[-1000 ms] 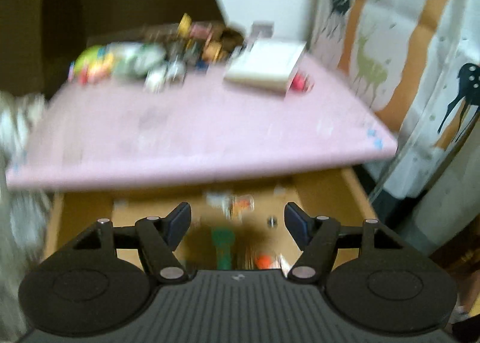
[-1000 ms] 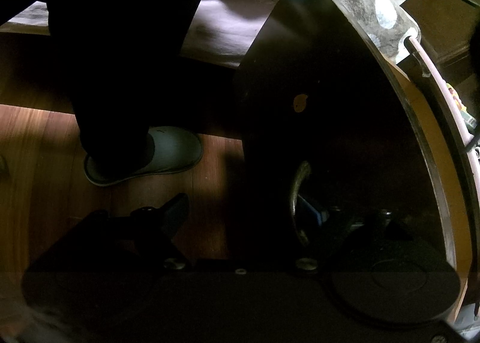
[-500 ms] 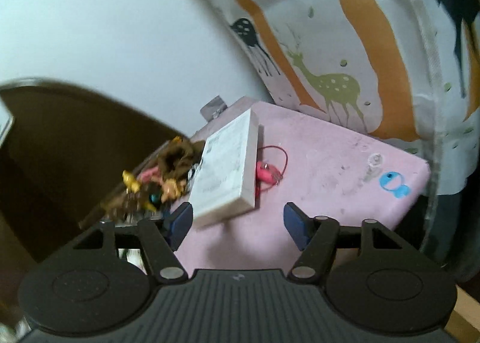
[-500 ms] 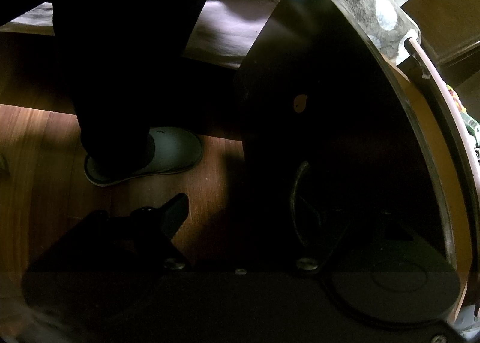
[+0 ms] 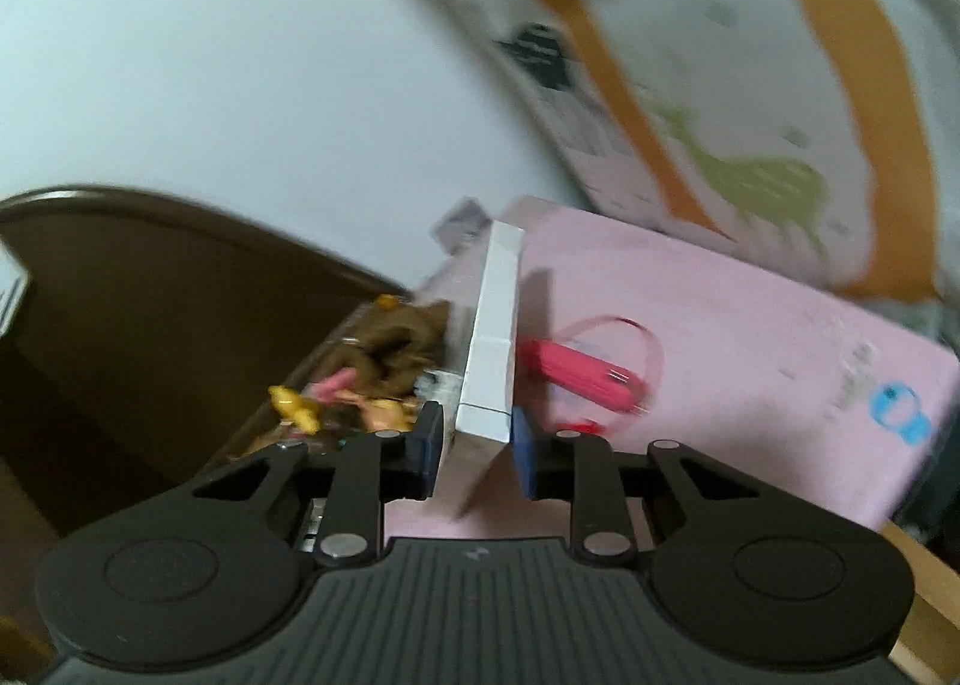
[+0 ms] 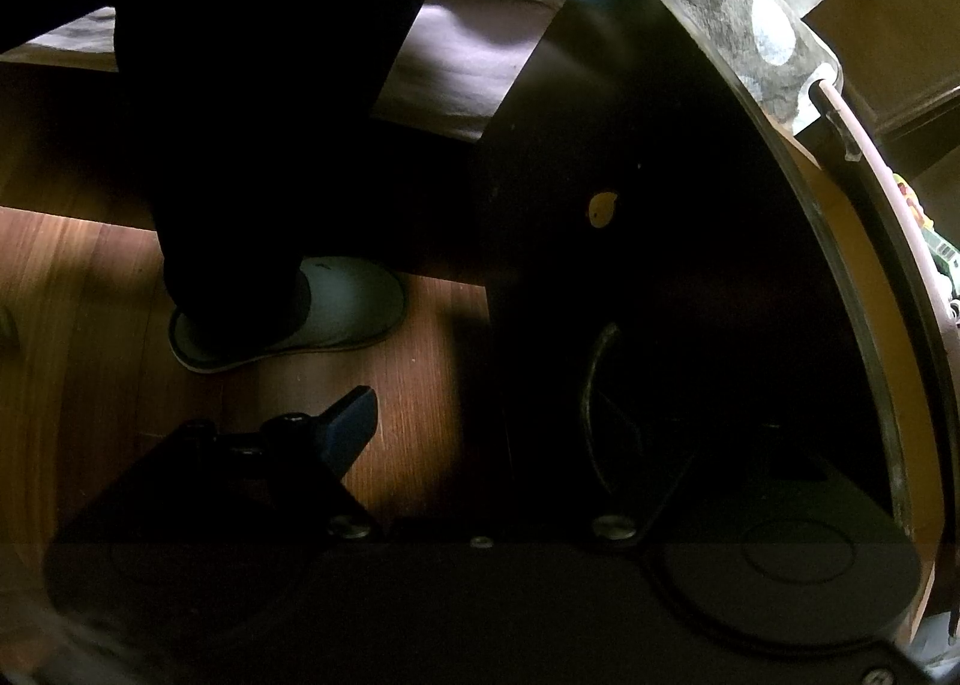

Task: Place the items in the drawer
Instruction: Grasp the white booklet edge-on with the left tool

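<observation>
Your left gripper (image 5: 474, 448) pinches the white box (image 5: 489, 349), tipped up on the pink desk (image 5: 750, 361) beside a pink thing (image 5: 576, 373). Your right gripper (image 6: 480, 433) is too dark to tell.

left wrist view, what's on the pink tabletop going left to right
Heap of small toys → white box, its near end between the left hand-held gripper's pads → pink object with a red loop → blue sticker
</observation>
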A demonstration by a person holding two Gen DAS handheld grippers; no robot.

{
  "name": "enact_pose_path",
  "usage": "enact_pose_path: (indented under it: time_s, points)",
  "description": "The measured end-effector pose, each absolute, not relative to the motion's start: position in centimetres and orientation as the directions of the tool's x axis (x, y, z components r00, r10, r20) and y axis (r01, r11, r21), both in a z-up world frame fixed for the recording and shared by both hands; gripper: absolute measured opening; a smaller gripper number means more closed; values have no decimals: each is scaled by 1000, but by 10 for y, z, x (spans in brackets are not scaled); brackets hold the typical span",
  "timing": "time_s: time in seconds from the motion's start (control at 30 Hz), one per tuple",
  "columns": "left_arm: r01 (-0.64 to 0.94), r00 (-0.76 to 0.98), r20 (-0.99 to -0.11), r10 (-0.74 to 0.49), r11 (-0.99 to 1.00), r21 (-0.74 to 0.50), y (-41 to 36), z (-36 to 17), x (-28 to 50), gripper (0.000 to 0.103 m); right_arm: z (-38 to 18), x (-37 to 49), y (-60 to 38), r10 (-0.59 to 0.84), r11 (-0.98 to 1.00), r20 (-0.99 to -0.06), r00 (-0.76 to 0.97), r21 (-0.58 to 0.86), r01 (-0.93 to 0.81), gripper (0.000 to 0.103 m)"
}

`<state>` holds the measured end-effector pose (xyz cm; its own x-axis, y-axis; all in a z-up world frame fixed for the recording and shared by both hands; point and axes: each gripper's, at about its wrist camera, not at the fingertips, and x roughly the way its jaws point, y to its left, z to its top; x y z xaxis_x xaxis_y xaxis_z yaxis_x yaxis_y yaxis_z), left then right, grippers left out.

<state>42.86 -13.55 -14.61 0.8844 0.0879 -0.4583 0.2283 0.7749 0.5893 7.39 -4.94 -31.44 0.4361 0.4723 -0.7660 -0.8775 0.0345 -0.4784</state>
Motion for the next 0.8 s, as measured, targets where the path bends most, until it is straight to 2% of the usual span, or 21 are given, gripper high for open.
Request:
enact_pose_path:
  time_s: [0.37,0.43,0.57,0.8]
  points:
    - [233,865,-494,84,805,546,-125,-145,457,24,-315,73,-49,474,33,-765,436,-480,-877,82]
    - [236,863,-499,78,812,534,-124,-145,457,17,-315,73,-49,474,31,-765,436,-480,-877,82]
    - [240,860,-507,64,825,512,-122,-145,458,16,-315,72,-49,474,29,-765,436,-481,-876,82]
    - [249,885,-465,32,812,528,-122,-112,416,16,-315,72,-49,469,26,-767,438,-484,-875,81]
